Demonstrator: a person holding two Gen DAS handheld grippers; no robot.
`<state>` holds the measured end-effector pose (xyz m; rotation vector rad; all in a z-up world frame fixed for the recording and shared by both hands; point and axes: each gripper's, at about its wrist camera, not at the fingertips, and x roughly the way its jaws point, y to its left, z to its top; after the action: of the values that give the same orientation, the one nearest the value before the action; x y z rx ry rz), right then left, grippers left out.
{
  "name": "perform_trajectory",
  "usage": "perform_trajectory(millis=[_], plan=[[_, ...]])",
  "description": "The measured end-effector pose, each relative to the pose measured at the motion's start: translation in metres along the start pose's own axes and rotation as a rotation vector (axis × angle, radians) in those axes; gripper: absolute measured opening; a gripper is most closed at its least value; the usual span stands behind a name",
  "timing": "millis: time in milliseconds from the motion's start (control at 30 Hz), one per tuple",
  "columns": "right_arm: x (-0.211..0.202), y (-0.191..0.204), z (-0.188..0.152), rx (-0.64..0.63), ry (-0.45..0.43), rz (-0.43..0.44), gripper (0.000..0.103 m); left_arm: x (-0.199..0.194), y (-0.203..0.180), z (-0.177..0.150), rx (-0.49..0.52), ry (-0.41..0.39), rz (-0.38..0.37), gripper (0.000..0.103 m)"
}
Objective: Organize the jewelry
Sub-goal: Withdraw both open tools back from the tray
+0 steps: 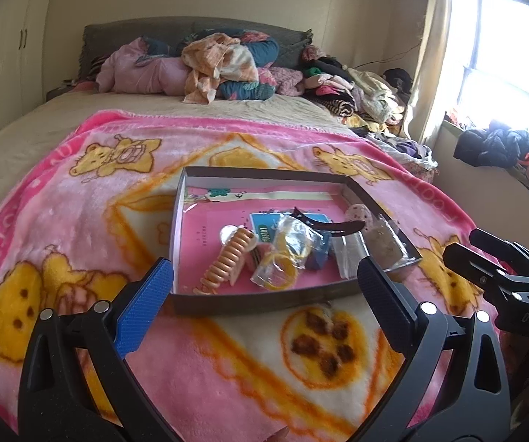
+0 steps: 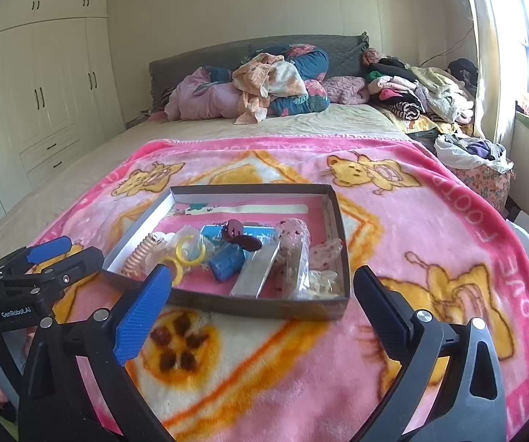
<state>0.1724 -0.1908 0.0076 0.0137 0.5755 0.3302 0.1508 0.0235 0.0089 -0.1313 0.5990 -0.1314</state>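
Observation:
A shallow grey box point(image 1: 190, 305) point(image 2: 227, 304) lies on a pink blanket on the bed. It holds an orange spiral hair clip point(image 1: 227, 258) point(image 2: 138, 254), yellow rings in plastic point(image 1: 277, 267) point(image 2: 190, 252), a blue box point(image 1: 260, 226) point(image 2: 227, 263), a dark brown hair clip point(image 1: 338, 226) point(image 2: 244, 239) and clear bags of small items point(image 1: 384, 239) point(image 2: 292, 261). My left gripper point(image 1: 266, 276) is open and empty just before the box's near wall. My right gripper point(image 2: 262, 283) is open and empty at the near wall too.
The pink blanket point(image 1: 227, 368) point(image 2: 430, 228) covers the bed's near half. Piled clothes and pillows point(image 1: 212, 66) point(image 2: 271, 84) lie at the headboard. Wardrobes point(image 2: 43, 92) stand left, a window point(image 1: 504, 37) right. The other gripper shows at each view's edge point(image 1: 504, 276) point(image 2: 24, 280).

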Motion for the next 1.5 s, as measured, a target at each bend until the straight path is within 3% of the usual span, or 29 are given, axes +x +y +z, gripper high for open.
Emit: perform_trajectory(millis=[467, 1500], plan=[[-0.03, 0.001, -0.023, -0.013, -0.039, 0.005, 0.096, -0.02, -0.009, -0.016, 0.02, -0.018, 0.018, 0.091], [-0.076, 0.003, -0.072, -0.029, -0.192, -0.037, 0.096, -0.056, -0.024, -0.056, 0.038, -0.156, 0.059, 0.092]])
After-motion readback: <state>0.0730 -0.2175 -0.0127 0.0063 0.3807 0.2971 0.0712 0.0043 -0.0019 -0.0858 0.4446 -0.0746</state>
